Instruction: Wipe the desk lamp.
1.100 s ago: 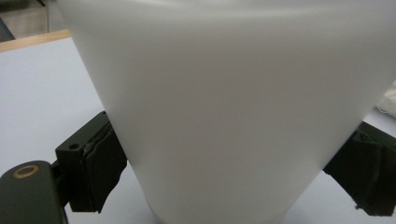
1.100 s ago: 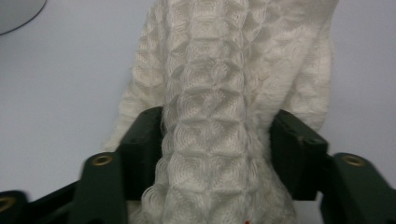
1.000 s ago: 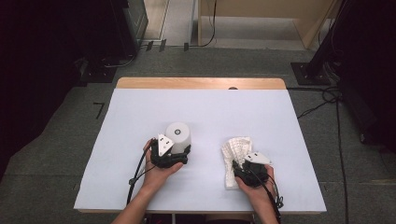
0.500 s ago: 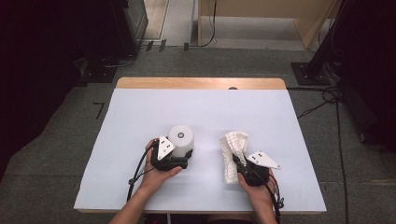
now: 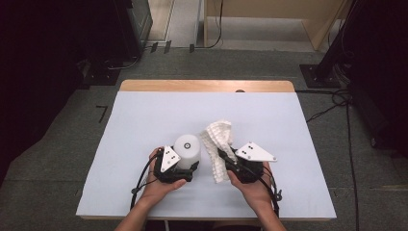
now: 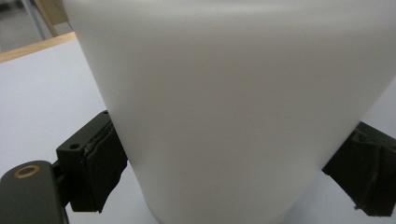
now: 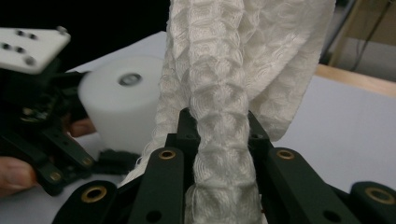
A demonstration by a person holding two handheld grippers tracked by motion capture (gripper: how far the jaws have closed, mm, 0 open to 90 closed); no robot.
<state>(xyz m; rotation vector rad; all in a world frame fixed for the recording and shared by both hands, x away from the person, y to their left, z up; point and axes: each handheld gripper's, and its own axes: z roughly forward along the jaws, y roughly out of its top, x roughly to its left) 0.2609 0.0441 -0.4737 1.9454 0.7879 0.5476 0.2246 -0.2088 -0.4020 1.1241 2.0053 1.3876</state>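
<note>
While the left gripper [image 5: 185, 169] clamps the white cylinder [image 5: 187, 149] near the table's [image 5: 144, 115] six o'clock edge, the right gripper [image 5: 225, 159], pinching the cloth [image 5: 217, 144], has swung it leftward beside the cylinder, seemingly for wiping

The white cylinder [image 6: 233, 107], seemingly blurred, runs past the frame's top.

Table [image 5: 144, 120]: white sheet over the top, bare wooden strip along the far edge. White cylinder [image 5: 187, 149] stands upright on the sheet, just ahead of the left gripper [image 5: 185, 166], between its jaws. White waffle cloth [image 5: 217, 149] rises from the right gripper [image 5: 226, 159]; its lower end reaches the sheet beside that gripper. Cylinder and cloth sit close together, near the front edge.
</note>
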